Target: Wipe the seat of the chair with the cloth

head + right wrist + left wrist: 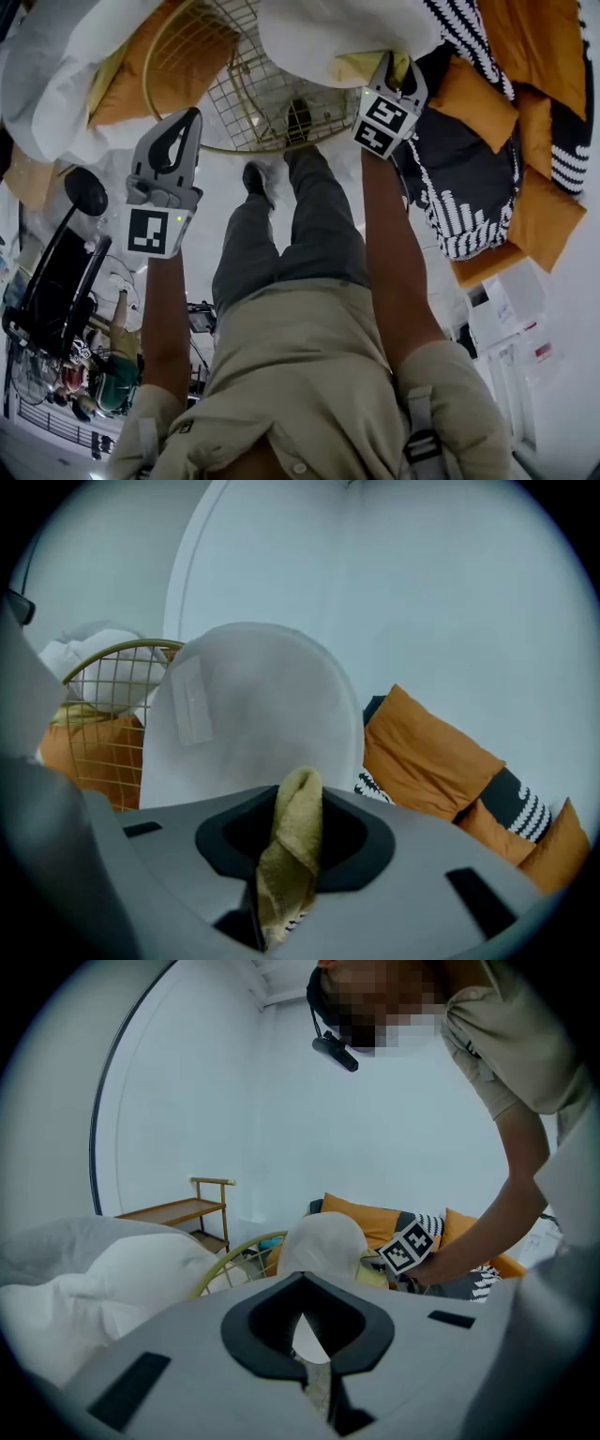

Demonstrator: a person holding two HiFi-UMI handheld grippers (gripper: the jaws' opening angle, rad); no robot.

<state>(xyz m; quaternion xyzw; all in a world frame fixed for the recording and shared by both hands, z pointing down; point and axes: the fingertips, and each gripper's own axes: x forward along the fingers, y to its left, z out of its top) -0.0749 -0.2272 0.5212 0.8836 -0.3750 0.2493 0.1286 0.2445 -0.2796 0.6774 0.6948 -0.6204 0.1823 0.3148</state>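
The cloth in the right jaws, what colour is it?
The cloth is mustard yellow, clearest in the right gripper view.

Person wears a beige short-sleeved shirt [309,375], grey-green trousers [305,234] and dark shoes [255,178]. The grey left hand-held gripper [186,122] and right hand-held gripper [399,71] each bear a black-and-white marker cube [155,232].

No words, numbers or brand names could be read in any view. Only black-and-white square patterns were shown on the left cube [155,232] and right cube [384,124]. A tag [192,710] on a white cushion [272,714] appeared blank.
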